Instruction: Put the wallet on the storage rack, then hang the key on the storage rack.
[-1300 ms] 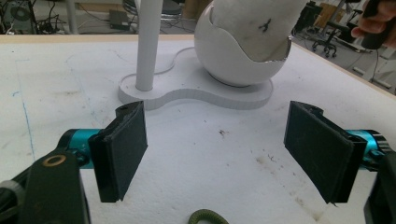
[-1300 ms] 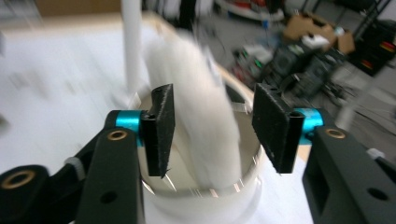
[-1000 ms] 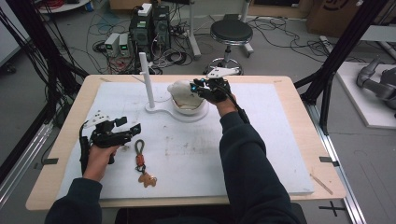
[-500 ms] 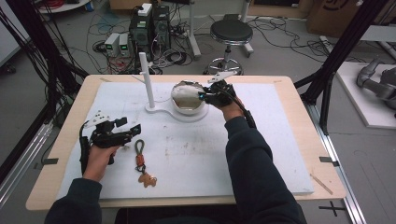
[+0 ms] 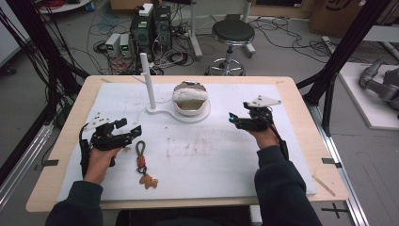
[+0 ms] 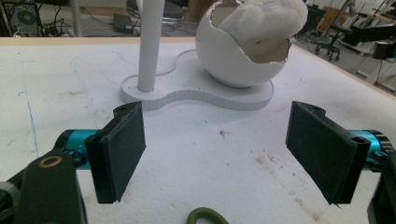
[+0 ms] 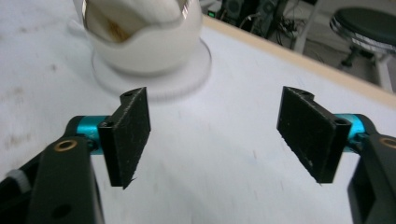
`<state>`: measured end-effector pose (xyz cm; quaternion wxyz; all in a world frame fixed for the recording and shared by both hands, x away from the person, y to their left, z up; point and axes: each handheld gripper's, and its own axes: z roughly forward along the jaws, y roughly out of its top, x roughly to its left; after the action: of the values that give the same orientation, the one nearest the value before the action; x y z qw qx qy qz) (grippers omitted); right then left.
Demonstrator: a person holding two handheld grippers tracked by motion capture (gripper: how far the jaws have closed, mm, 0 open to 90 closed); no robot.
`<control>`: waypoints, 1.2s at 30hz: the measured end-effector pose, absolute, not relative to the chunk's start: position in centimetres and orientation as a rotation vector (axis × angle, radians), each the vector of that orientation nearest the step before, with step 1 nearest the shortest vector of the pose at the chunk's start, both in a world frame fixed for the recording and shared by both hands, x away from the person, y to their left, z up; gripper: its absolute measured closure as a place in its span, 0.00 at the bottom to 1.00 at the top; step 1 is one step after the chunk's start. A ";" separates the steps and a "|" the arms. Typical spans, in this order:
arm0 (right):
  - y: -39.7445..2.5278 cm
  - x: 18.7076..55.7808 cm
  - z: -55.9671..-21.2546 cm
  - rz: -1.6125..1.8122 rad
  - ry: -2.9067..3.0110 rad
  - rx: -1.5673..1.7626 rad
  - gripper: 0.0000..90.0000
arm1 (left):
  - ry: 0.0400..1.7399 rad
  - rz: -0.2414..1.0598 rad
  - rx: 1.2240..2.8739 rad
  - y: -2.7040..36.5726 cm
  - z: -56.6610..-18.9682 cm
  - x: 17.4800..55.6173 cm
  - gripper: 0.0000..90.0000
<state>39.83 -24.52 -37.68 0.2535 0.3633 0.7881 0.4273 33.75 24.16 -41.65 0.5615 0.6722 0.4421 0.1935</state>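
A white stand has an upright post (image 5: 147,80) and an egg-shaped bowl (image 5: 190,107) on one flat base (image 5: 162,111). A white fluffy wad (image 5: 190,94) lies in the bowl's mouth. My right gripper (image 5: 234,118) is open to the right of the bowl, apart from it, with nothing between its pads. My left gripper (image 5: 131,132) is open at the left, just above a keychain (image 5: 143,162) with a green loop and a brown bear charm. The left gripper view has the left gripper (image 6: 219,154), the post (image 6: 150,42), the bowl (image 6: 233,60) and the green loop (image 6: 205,217).
A white mat (image 5: 211,155) covers most of the wooden table (image 5: 301,99). Beyond the far edge stand a stool (image 5: 233,33) and computer boxes with cables (image 5: 150,23). The right gripper view has the right gripper (image 7: 217,135) facing the bowl (image 7: 140,42) from a short distance.
My right gripper has drawn back from the bowl to the right and toward the person, leaving the white wad in the bowl. The left hand has stayed put.
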 end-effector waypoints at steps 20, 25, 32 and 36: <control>-30.5 35.7 -40.1 1.164 2.073 1.098 0.24 | 1.063 0.485 1.644 23.6 -42.2 33.6 0.23; -31.1 35.6 -40.2 1.168 2.051 1.117 0.24 | 1.076 0.473 1.640 23.7 -42.2 33.7 0.23; -31.2 35.5 -40.5 1.160 2.057 1.133 0.24 | 1.099 0.461 1.653 23.9 -42.4 33.7 0.27; -31.3 35.5 -40.7 1.158 2.063 1.134 0.26 | 1.110 0.427 1.681 23.9 -42.4 33.6 0.33</control>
<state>35.50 -31.29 -40.72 0.2563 0.4177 0.7600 0.4268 33.63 23.94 -42.44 0.5153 0.6996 0.4619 0.1779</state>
